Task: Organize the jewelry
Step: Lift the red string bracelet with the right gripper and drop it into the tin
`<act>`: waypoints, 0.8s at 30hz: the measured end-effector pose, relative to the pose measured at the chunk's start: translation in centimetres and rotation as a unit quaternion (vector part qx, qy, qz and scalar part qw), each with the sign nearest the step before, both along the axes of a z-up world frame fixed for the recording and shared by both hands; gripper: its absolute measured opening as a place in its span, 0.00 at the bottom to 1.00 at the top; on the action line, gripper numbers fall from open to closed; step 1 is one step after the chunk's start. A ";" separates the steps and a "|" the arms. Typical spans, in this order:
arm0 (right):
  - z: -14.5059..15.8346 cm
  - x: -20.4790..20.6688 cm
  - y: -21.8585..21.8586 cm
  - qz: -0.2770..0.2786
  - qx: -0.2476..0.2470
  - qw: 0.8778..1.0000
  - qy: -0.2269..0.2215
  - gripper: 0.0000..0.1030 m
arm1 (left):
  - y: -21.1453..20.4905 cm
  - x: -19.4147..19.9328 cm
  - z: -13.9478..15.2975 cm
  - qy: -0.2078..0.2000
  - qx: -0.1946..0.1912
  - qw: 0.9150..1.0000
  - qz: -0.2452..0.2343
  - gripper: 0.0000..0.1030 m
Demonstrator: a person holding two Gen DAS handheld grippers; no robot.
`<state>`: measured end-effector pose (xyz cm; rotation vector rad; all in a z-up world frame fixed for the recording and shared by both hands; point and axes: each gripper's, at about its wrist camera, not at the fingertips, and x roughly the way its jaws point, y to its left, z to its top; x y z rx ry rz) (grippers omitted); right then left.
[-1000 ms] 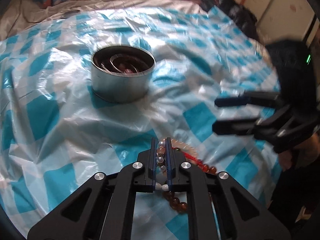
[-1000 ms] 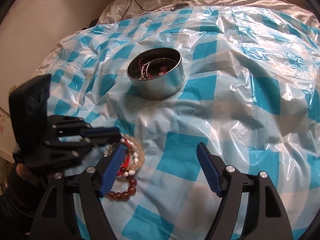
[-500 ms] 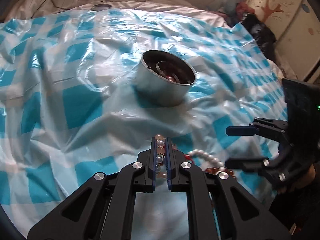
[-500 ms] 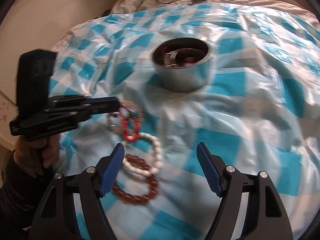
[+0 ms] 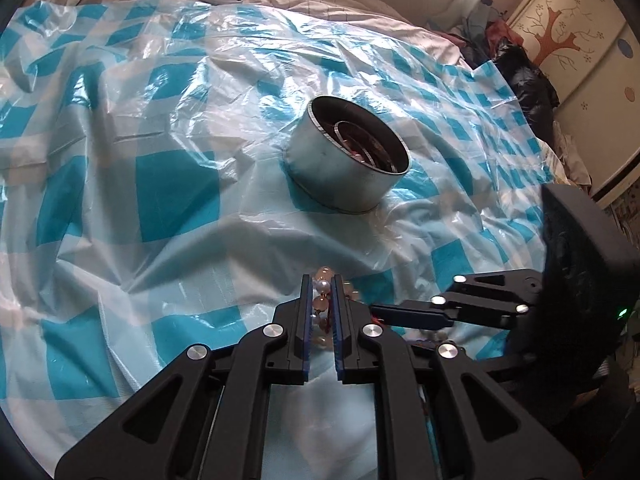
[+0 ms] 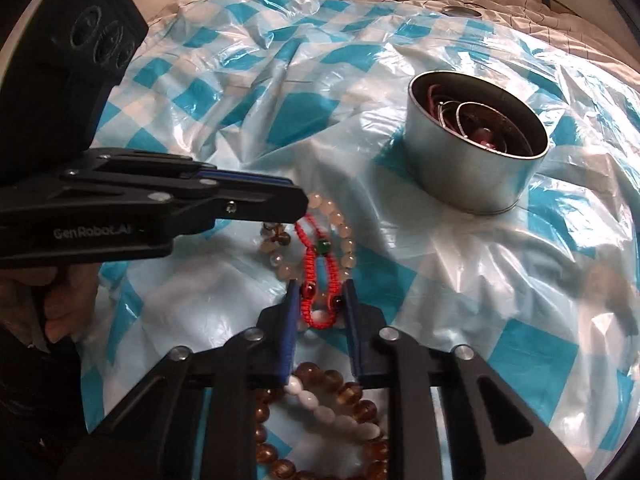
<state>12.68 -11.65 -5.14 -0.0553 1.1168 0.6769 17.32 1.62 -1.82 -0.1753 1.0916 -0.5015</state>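
1. While the left gripper (image 5: 322, 300) is clamped on a pale bead bracelet (image 6: 340, 224), its side reads "GenRobot.AI" in the right wrist view.
2. Right gripper (image 6: 320, 304): jaws closing, red cord bracelet (image 6: 318, 276) between them.
3. Brown bead bracelet (image 6: 320, 380) and white bead bracelet (image 6: 320, 408) lie on the checked plastic sheet (image 5: 160, 180).
4. Metal tin (image 6: 472, 152), well apart from the bracelets, holds bangles; no label is legible.

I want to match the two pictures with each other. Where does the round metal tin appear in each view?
Left wrist view: the round metal tin stands a little right of the middle, beyond the shut left gripper.
Right wrist view: the tin stands at the upper right, beyond the closing right gripper.
Shared landmark: the blue and white checkered plastic sheet under it.
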 end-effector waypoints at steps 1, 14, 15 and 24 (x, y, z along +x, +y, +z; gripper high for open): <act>0.4 -0.2 -0.3 -0.001 0.000 1.000 -0.006 0.14 | 0.2 0.1 -0.2 0.005 0.001 1.000 0.005 0.09; 2.3 0.4 -5.3 -0.058 0.088 0.994 0.018 0.14 | -2.5 -0.3 -1.5 -0.004 0.066 0.997 -0.030 0.07; 2.4 0.5 -5.8 -0.064 0.097 0.993 0.022 0.14 | -2.8 -0.5 -1.4 -0.010 0.071 0.997 -0.037 0.07; 2.8 1.8 -10.3 -0.126 0.206 0.968 0.068 0.14 | -1.6 -1.2 2.9 -0.065 0.016 0.997 -0.038 0.07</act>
